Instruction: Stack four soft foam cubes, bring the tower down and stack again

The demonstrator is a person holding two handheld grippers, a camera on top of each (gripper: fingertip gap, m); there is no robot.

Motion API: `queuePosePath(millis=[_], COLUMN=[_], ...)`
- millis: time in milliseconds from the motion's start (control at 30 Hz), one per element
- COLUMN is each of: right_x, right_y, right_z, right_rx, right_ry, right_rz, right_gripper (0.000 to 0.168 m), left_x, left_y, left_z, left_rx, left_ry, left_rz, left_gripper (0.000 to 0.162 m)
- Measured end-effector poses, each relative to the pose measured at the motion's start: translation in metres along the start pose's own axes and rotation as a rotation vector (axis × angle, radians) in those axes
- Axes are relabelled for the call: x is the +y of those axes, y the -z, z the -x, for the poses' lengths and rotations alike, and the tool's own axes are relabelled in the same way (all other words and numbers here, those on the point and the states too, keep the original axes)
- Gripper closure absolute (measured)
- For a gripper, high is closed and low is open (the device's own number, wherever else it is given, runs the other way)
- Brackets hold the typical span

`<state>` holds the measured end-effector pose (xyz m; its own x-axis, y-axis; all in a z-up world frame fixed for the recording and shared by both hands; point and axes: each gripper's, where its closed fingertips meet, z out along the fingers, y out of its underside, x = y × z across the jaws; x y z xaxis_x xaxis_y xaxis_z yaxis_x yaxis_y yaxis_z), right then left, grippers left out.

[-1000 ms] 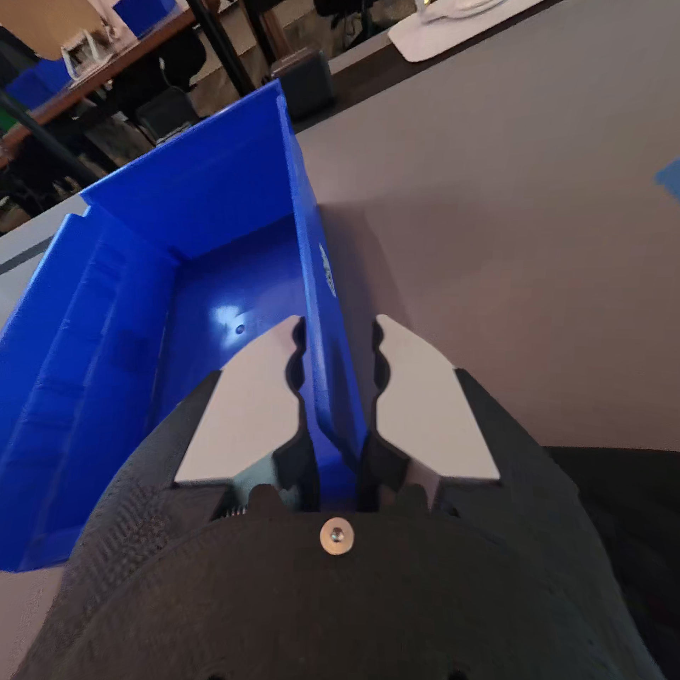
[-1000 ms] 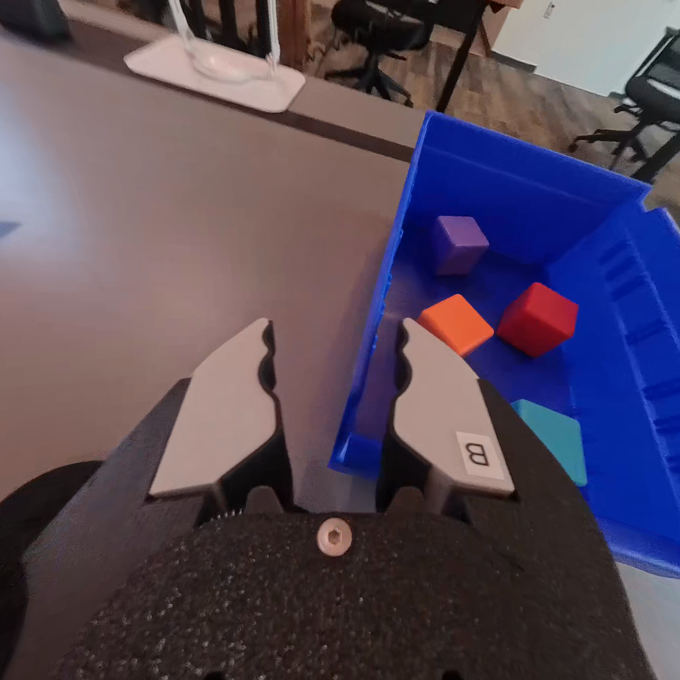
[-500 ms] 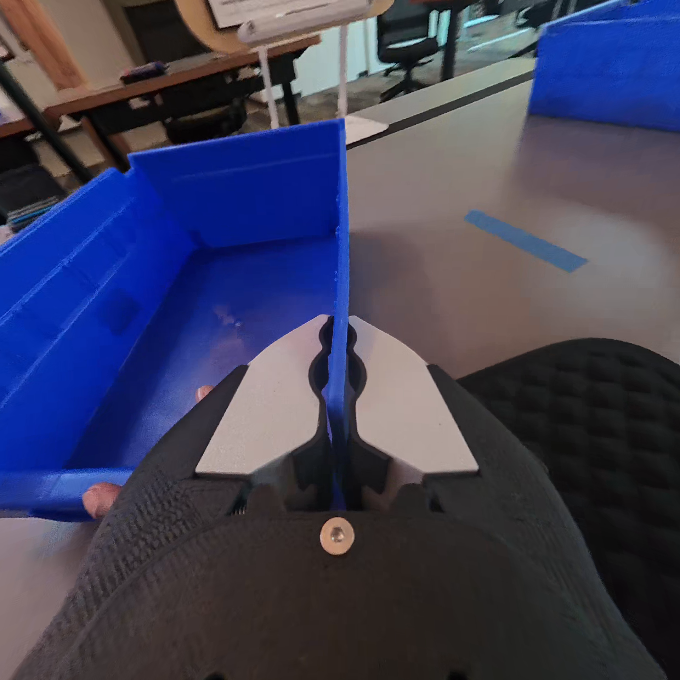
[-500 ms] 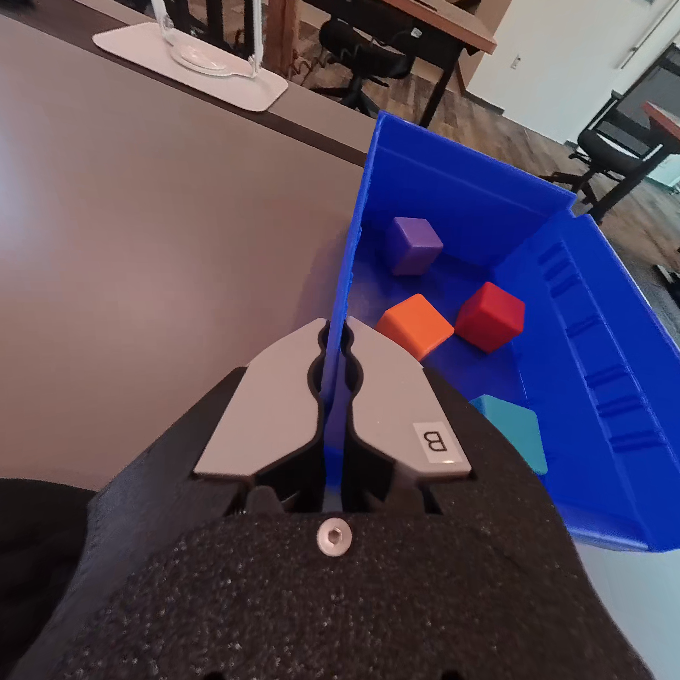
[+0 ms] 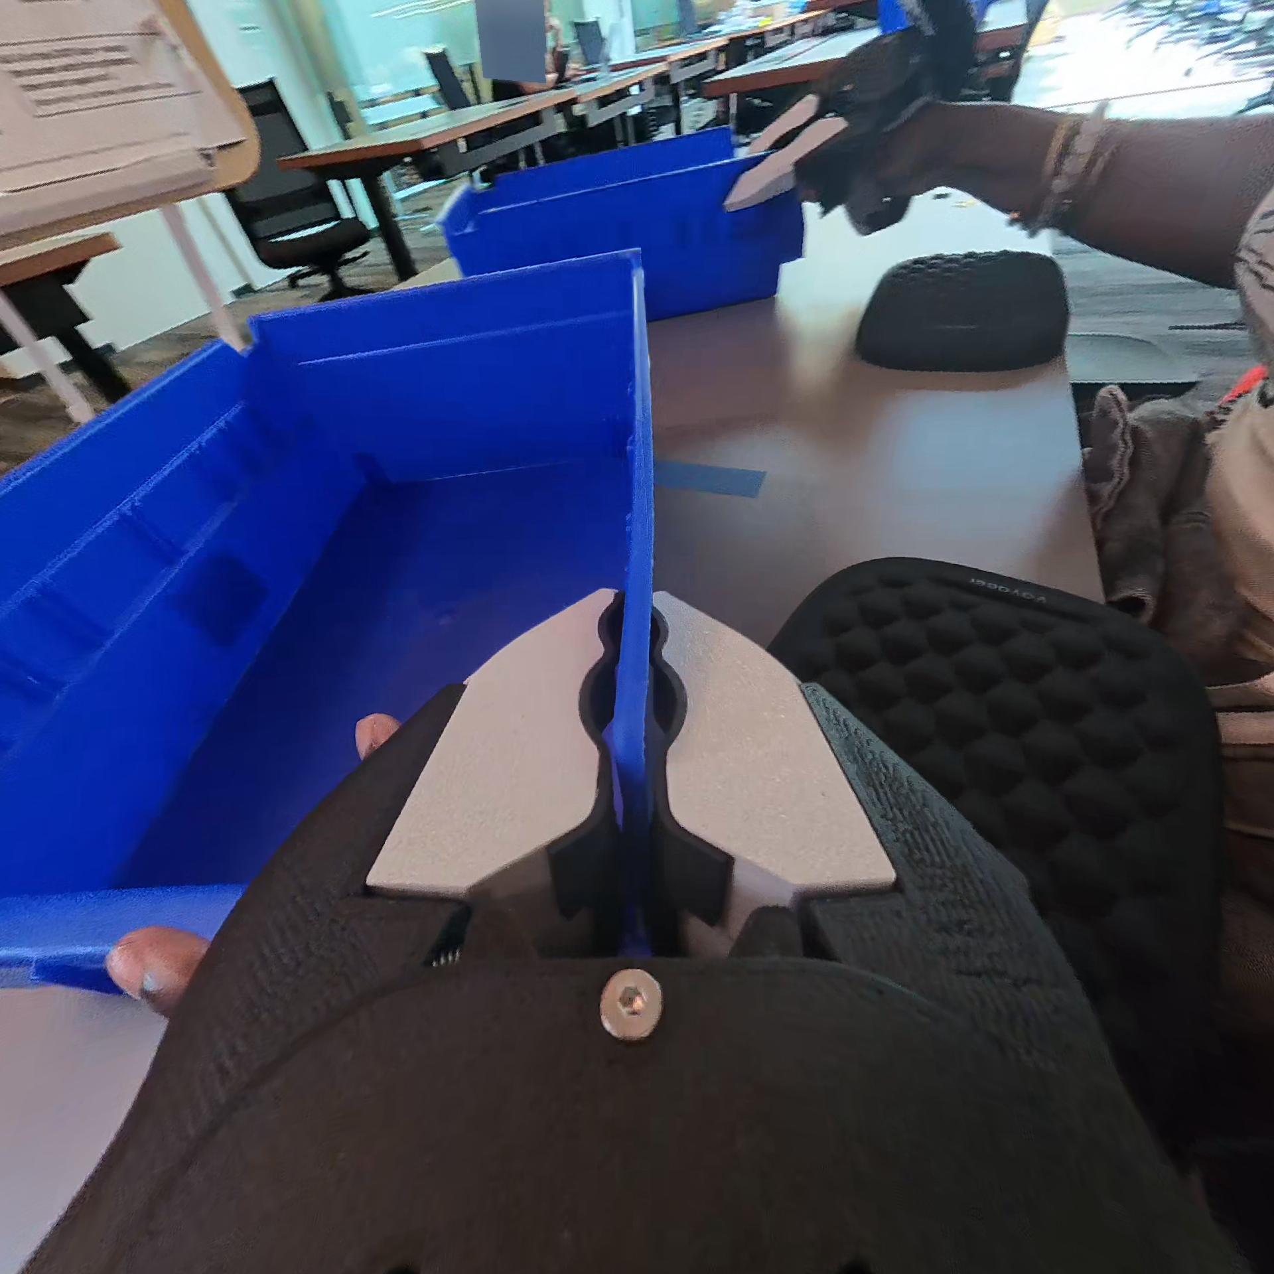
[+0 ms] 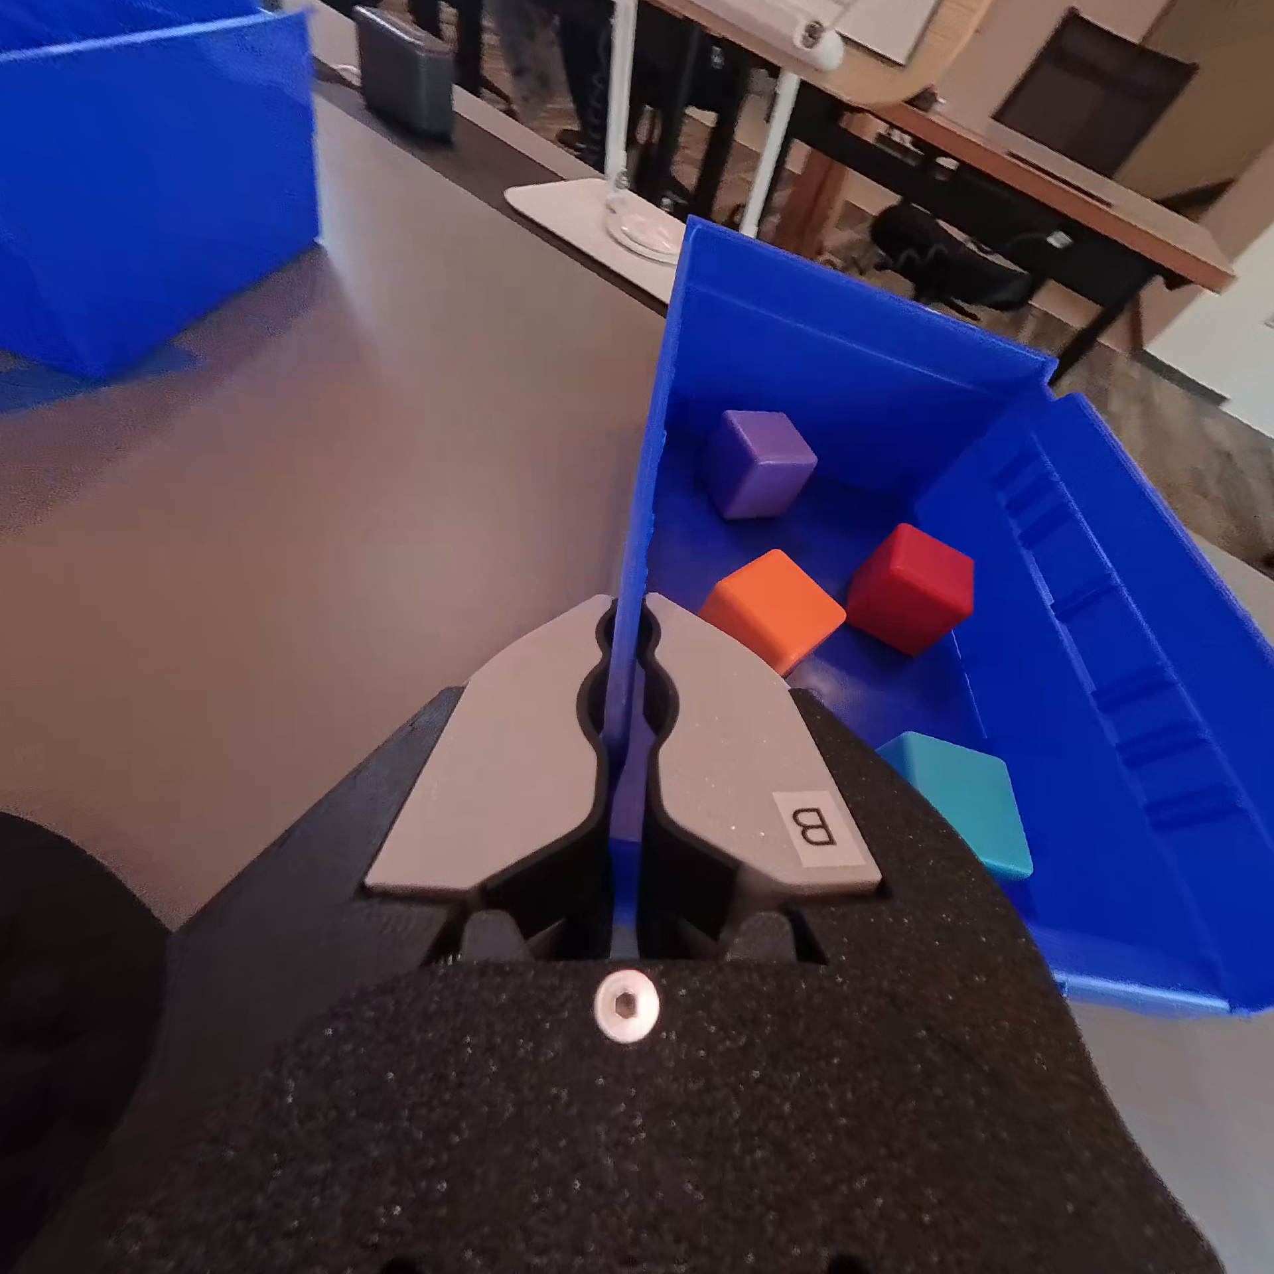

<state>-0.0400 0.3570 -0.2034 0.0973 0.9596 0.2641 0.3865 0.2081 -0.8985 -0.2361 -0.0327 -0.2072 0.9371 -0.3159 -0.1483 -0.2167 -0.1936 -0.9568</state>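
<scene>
Fingers of left gripper (image 5: 633, 620) and right gripper (image 6: 629, 610) clamp separate blue bin walls (image 5: 638, 441).

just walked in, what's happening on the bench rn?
Each handheld gripper is clamped on a side wall of its own blue bin. The left gripper holds the empty bin; the right gripper holds the bin with the purple, orange, red and teal cubes loose inside. Nothing stacked yet.

Four cubes (image 6: 772, 607) in bin (image 6: 862, 358)
</scene>
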Motion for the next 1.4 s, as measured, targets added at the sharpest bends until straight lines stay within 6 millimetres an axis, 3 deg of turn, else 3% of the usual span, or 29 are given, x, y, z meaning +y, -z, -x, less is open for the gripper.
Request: queuePosePath(millis=[333,600,967,1400], right_x=[-0.019,-0.038,-0.070,-0.090], right_y=[-0.034,-0.076,-0.141,-0.177], right_z=[0.018,0.022,0.044,0.059], right_rx=[-0.387,-0.638,-0.840,-0.987], right_ry=[0.096,0.092,0.093,0.081], right_rz=[-0.131,-0.218,-0.252,-0.260], right_gripper=[0.165,0.165,0.165,0.164], left_x=[-0.011,-0.022,-0.032,-0.039], left_y=[-0.030,-0.058,-0.091,-0.109], left_z=[-0.024,-0.044,-0.060,-0.070], left_rx=[0.277,0.427,0.451,0.399], left_ry=[-0.035,-0.041,-0.043,-0.044], left_rz=[-0.035,-0.039,-0.036,-0.036], left_gripper=[0.157,0.157,0.157,0.157])
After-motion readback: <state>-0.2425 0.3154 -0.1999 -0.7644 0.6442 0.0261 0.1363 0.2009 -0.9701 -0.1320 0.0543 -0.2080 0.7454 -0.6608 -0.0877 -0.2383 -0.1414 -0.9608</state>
